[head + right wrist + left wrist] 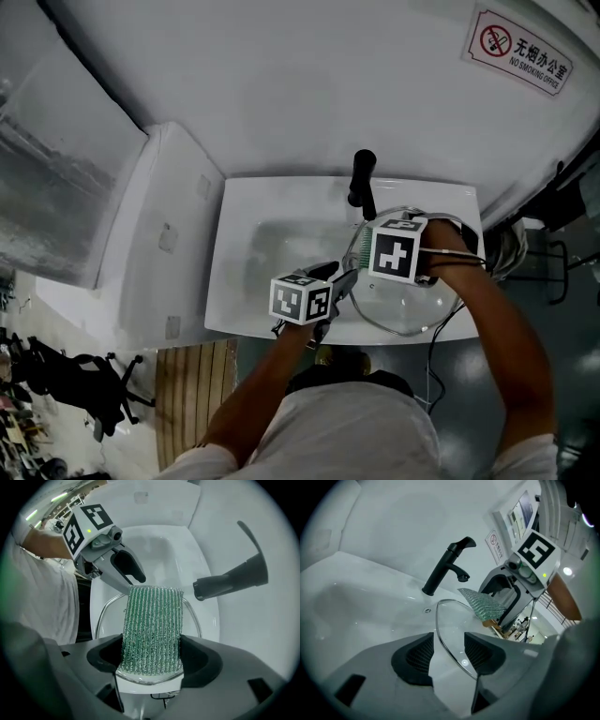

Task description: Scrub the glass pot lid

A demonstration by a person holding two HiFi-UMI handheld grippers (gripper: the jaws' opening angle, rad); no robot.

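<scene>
The glass pot lid lies tilted in the white sink, at its right side. Its metal rim runs on edge between the pads of my left gripper. The left pad stands clear of the rim, and the rim sits close to the right pad. My right gripper is shut on a green mesh scrubbing cloth, which lies flat over the lid. In the head view the right gripper is over the lid's far edge, and the left gripper is at its near left edge.
A black faucet stands at the back of the sink, just beyond the right gripper. A white wall rises behind it, with a no-smoking sign at the upper right. Cables hang beside the sink's right end.
</scene>
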